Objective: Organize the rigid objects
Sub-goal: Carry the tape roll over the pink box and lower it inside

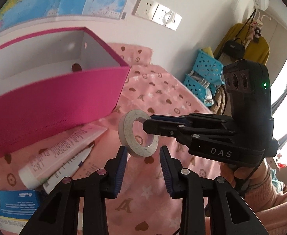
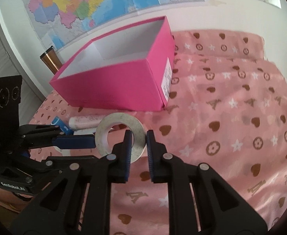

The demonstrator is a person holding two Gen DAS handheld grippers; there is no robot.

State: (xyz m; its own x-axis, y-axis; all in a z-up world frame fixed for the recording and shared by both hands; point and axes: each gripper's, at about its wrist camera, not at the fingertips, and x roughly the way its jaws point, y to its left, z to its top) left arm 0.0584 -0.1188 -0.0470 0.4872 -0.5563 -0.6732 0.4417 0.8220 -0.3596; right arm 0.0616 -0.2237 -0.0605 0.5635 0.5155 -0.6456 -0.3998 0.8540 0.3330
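A white tape roll [image 1: 136, 135] hangs in the air above the pink bedspread. My right gripper [image 2: 139, 137] is shut on its rim, one finger through the hole; it also shows in the left wrist view [image 1: 148, 125]. My left gripper [image 1: 143, 152] is open and empty just below the roll, its jaws either side of the roll's lower edge without touching; in the right wrist view its blue fingers [image 2: 75, 141] reach the roll [image 2: 120, 135] from the left. An open pink box [image 1: 51, 90] [image 2: 120, 78] stands behind.
Two tubes [image 1: 63, 154] and a blue-white carton [image 1: 12, 203] lie on the bed in front of the box. A copper tumbler [image 2: 50, 61] stands by the wall. Blue baskets [image 1: 206, 74] and hanging clothes are at the far right.
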